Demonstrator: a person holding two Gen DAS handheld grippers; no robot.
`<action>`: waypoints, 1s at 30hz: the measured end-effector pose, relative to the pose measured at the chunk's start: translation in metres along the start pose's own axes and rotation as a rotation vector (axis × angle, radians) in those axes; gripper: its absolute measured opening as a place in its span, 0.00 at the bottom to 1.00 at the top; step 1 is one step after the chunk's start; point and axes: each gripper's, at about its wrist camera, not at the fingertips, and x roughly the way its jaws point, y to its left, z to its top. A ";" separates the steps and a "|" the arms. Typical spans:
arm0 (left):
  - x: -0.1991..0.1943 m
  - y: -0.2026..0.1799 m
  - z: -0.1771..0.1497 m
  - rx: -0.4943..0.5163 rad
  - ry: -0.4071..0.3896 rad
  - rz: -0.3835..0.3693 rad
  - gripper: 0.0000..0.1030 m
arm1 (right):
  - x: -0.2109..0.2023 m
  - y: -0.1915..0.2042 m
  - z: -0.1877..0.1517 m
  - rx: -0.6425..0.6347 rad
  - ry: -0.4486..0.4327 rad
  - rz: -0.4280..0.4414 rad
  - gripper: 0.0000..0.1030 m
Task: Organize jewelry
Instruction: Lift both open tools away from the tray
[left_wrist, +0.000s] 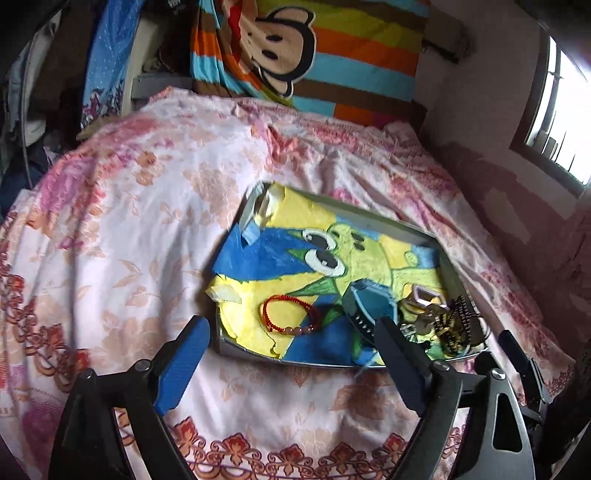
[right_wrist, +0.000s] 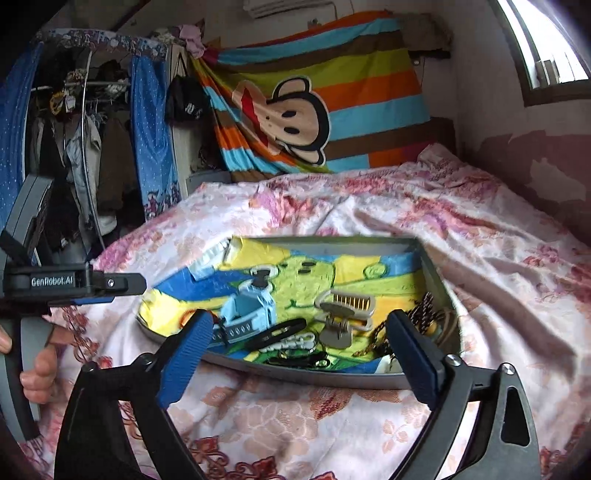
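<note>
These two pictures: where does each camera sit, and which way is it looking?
Left wrist: on the left gripper, looking down at the tray on the bed; its open fingers show.
Right wrist: on the right gripper, facing the same tray; a hand with the other gripper shows left.
Shared: tray, bedspread, striped blanket.

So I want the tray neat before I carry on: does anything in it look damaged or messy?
Yes. The painted paper lining in the tray is torn and curling at its left edge, and most jewelry is heaped in the right corner, while the red bracelet lies alone.
</note>
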 end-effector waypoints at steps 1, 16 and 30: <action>-0.013 -0.001 -0.001 0.006 -0.031 0.001 0.93 | -0.011 0.003 0.006 -0.001 -0.022 -0.001 0.92; -0.174 -0.025 -0.038 0.123 -0.311 0.043 1.00 | -0.165 0.027 0.047 0.038 -0.209 0.015 0.99; -0.242 -0.030 -0.107 0.155 -0.397 0.058 1.00 | -0.271 0.032 0.003 0.003 -0.282 -0.030 0.99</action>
